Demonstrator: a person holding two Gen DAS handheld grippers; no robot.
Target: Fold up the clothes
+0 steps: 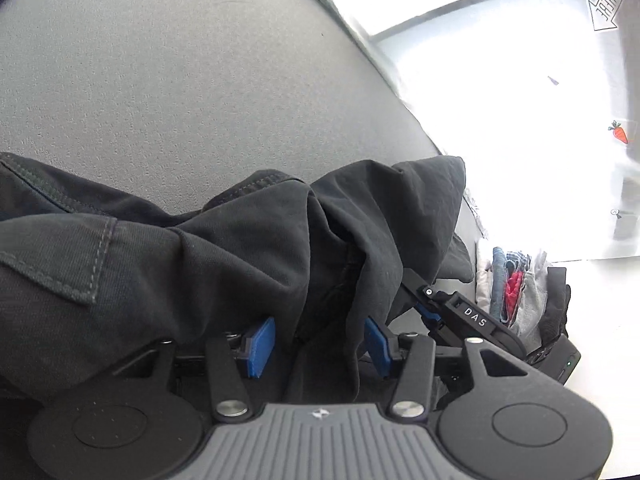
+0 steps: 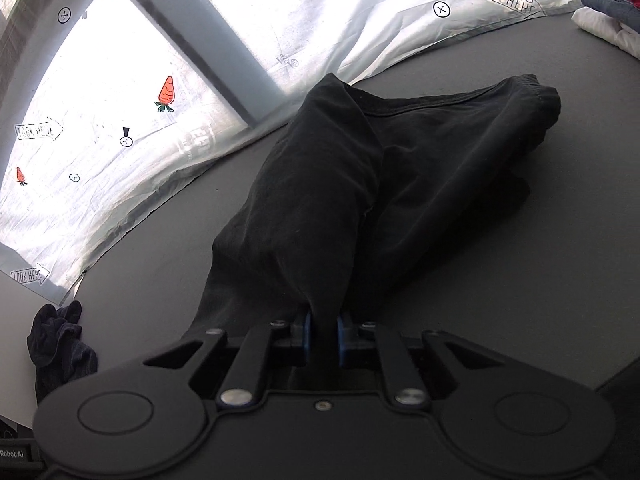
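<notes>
- Trousers [image 2: 384, 184], black, lie lengthwise on the dark grey surface [image 2: 540, 280], the gathered waistband at the far end and the near end lifted off it.
- Right tongs [image 2: 324, 336] are clamped tight on a narrow ridge of that near end, blue pads [image 2: 307, 334] pressed to the cloth on both sides.
- Left tongs [image 1: 320, 346] stand with their blue pads [image 1: 262, 346] well apart; a fold of the same black cloth [image 1: 240, 248] (a stitched pocket flap shows at the left) hangs down between them, touching neither pad as far as this close view shows.
- Right tongs also show in the left wrist view, just beside the left ones, under the bunched cloth.
- A pile of folded clothes [image 2: 608, 12], white, blue and red, sits at the far edge of the surface.
- A dark crumpled garment [image 2: 60, 348] lies off the near left edge.
- A white printed sheet [image 2: 100, 140] with carrots and "LOOK HERE" arrows borders the surface.
</notes>
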